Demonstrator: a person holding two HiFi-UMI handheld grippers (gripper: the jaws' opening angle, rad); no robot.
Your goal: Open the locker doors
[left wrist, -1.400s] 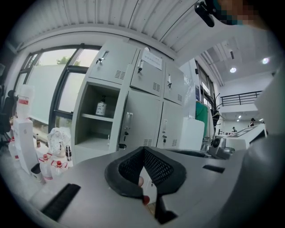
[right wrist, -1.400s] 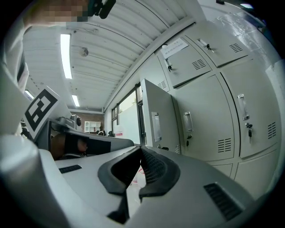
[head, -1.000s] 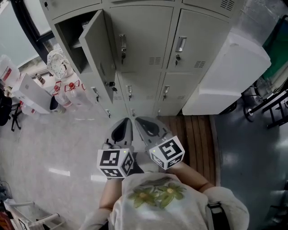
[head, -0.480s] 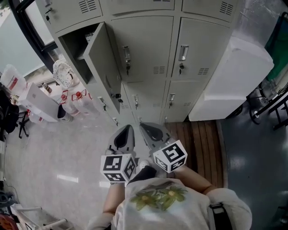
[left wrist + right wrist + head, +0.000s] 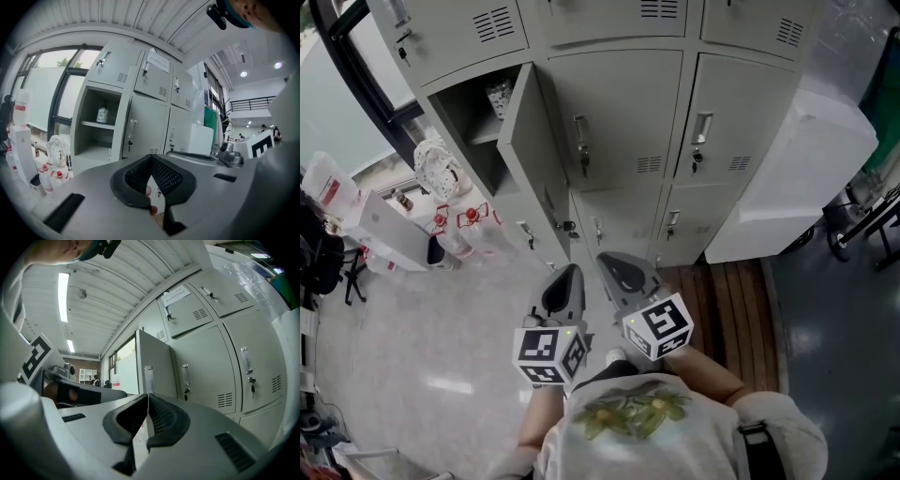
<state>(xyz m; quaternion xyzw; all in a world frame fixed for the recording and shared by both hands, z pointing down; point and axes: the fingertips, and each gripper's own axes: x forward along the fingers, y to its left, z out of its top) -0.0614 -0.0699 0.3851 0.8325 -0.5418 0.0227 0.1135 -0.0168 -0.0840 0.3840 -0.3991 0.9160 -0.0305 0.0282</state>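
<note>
A bank of grey lockers (image 5: 628,112) fills the top of the head view. One middle-row door (image 5: 530,141) at the left stands swung open, and its compartment (image 5: 101,129) shows a small jar (image 5: 101,114) on a shelf. The doors to its right (image 5: 623,117) are closed, with handles and keys. My left gripper (image 5: 565,286) and right gripper (image 5: 623,272) are held side by side in front of the person's body, short of the lockers. Both are shut with nothing between the jaws. In the right gripper view the open door (image 5: 152,369) shows edge-on, beside closed doors (image 5: 206,366).
A white cabinet (image 5: 797,178) stands against the lockers' right side. Wooden slats (image 5: 722,305) lie on the floor below it. Bottles and white boxes (image 5: 455,225) crowd the floor at the left. A dark metal frame (image 5: 862,225) stands at the far right.
The lockers have slid lower and to the right in the head view, showing more of the upper row. Both grippers stay shut and close together, shifted slightly right.
</note>
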